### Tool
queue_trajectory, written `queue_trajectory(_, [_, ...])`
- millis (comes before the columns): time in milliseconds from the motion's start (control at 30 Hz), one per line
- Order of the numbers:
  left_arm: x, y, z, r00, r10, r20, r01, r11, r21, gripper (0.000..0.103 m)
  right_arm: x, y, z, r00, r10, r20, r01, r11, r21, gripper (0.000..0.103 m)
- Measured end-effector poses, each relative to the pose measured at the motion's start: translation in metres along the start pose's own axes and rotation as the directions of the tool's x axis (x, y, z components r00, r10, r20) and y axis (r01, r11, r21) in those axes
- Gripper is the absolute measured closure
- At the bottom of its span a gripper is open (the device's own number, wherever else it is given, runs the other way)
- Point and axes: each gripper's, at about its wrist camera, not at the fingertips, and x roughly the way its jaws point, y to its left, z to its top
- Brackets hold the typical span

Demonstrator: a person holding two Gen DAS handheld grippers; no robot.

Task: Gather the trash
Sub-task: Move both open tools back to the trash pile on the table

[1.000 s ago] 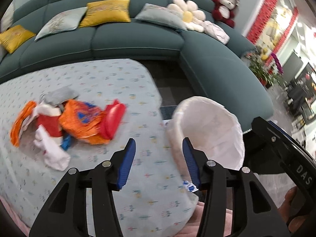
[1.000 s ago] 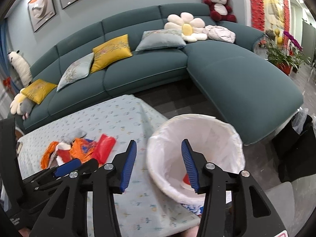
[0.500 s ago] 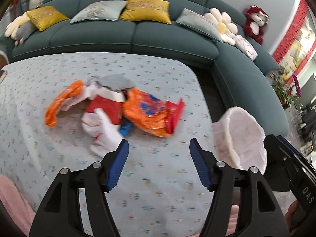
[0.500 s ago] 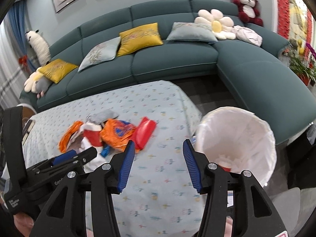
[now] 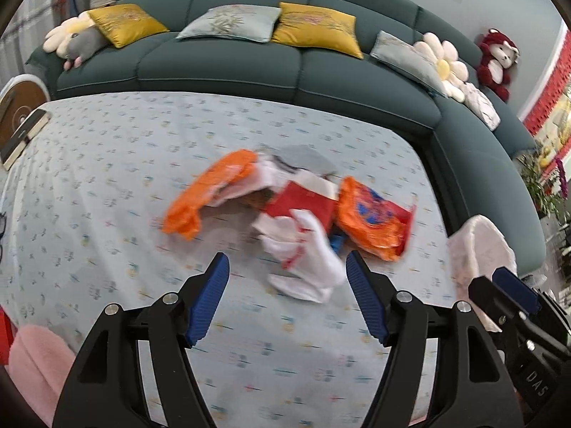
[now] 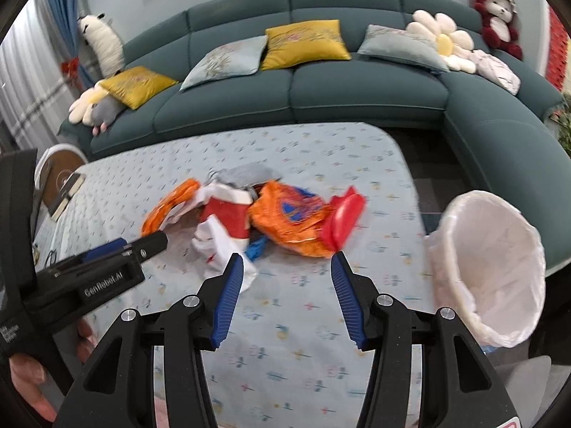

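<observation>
Most of the trash pile [image 5: 292,210] is left uncollected on the tabletop [image 5: 107,164], just ahead of the spread, empty left gripper [image 5: 285,296]; the lined bin [image 6: 489,267] is seen right of the spread right gripper [image 6: 285,299]

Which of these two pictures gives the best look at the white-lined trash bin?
The right wrist view. There the trash bin shows whole beside the table, with its open mouth and white liner facing the camera. In the left wrist view the bin sits at the right edge, seen side-on and partly hidden behind the right gripper.
</observation>
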Motion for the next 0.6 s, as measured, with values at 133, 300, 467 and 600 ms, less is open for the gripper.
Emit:
queue_trajectory(133, [0.003, 0.025, 0.005, 0.999, 0.039, 0.012, -0.039, 0.999, 0.004, 0.03, 0.018, 0.021, 0.0, 0.999, 0.016, -0.033, -0.017, 1.0, -0.022, 0.053])
queue_trajectory(300, [0.015, 0.052, 0.013, 0.997, 0.074, 0.004, -0.074, 0.997, 0.034, 0.028, 0.043, 0.041, 0.0, 0.997, 0.034, -0.075, -0.036, 0.999, -0.029, 0.053])
queue_trajectory(467, [0.034, 0.075, 0.021, 0.996, 0.08, -0.024, -0.079, 0.995, 0.054, 0.028, 0.072, 0.057, 0.0, 0.992, 0.035, -0.118, -0.039, 0.999, -0.031, 0.053])
queue_trajectory(600, [0.05, 0.085, 0.028, 0.996, 0.08, -0.043, -0.077, 0.995, 0.066, 0.028, 0.095, 0.066, 0.0, 0.988, 0.028, -0.149, -0.033, 0.999, -0.031, 0.053])
